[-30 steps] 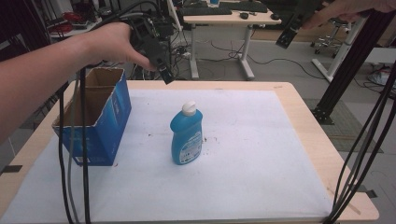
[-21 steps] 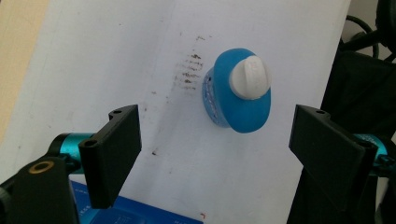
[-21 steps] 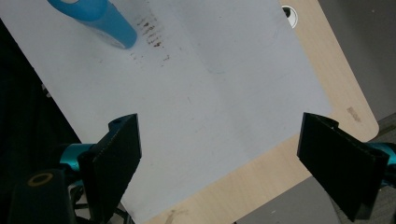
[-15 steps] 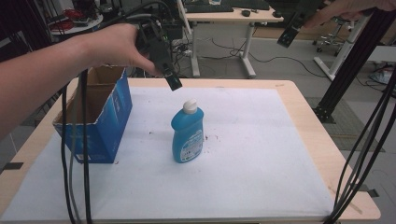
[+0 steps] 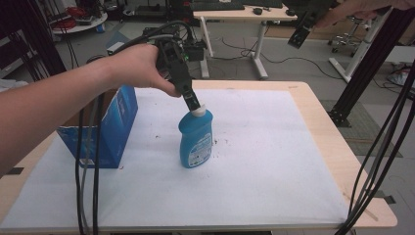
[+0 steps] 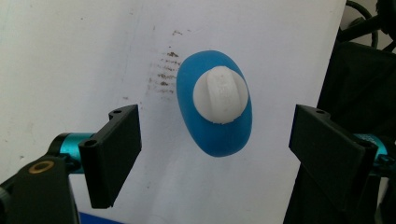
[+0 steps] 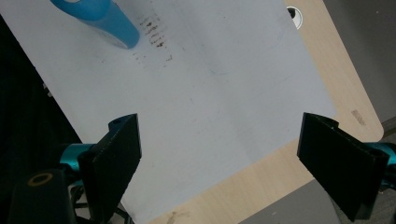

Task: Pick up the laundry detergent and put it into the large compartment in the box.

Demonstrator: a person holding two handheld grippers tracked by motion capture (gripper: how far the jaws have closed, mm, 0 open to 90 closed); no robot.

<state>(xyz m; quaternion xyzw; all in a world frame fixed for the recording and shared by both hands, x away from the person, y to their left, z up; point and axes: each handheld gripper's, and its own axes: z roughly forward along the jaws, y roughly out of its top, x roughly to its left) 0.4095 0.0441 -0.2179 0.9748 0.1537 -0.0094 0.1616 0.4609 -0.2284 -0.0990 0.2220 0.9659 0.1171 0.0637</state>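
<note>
The bottle (image 5: 195, 139) stands upright near the middle of the table (image 5: 323, 127), with the box (image 5: 105, 129) to its left and stains (image 5: 220, 142) just right.

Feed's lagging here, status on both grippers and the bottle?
Left gripper open, above blue plastic bottle, white cap between jaws. Right gripper open, raised. Nothing obstructing.

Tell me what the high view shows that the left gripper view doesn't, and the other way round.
High view: the blue cardboard box left of the bottle, the bottle's label side, the wooden table edge, and the right tongs held up far off. Left gripper view: the bottle's white cap from straight above, with the left tongs open wide on either side of it. Both share the blue bottle standing upright on the white sheet, with dark marks beside it.
</note>
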